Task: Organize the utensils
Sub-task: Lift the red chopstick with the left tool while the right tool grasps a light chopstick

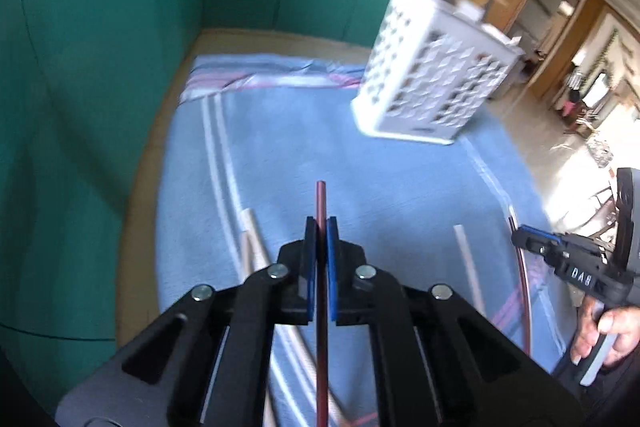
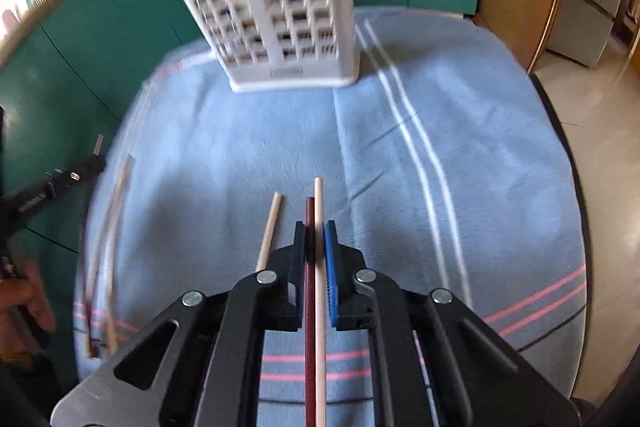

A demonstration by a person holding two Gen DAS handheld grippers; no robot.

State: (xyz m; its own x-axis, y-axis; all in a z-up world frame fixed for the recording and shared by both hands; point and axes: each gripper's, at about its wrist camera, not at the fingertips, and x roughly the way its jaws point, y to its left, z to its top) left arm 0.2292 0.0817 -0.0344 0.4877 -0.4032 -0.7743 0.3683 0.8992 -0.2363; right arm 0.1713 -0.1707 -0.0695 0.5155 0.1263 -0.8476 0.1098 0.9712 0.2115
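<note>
Left gripper (image 1: 320, 227) pads pressed together on a dark red chopstick (image 1: 321, 203); stick runs straight out ahead past the tips, its rear end cut off under the gripper body. Right gripper (image 2: 315, 229) clamped on two sticks side by side: a second dark red chopstick (image 2: 310, 215) and a pale chopstick (image 2: 318, 203), both poking forward of the tips, rear ends lost below the frame edge.

White perforated utensil basket (image 2: 276, 7) stands upright well ahead of the right gripper, slightly left; top rim cut off and motion-blurred, contents can't be made out. From the left wrist it sits ahead and to the right.

Loose beige chopstick (image 2: 270, 227) lies on the blue towel (image 2: 460, 167) just left of the right gripper's fingers, lower end hidden by them. More pale sticks (image 2: 110, 247) far left near the towel edge, blurred, count unclear. Teal cabinets (image 1: 100, 67) behind.
</note>
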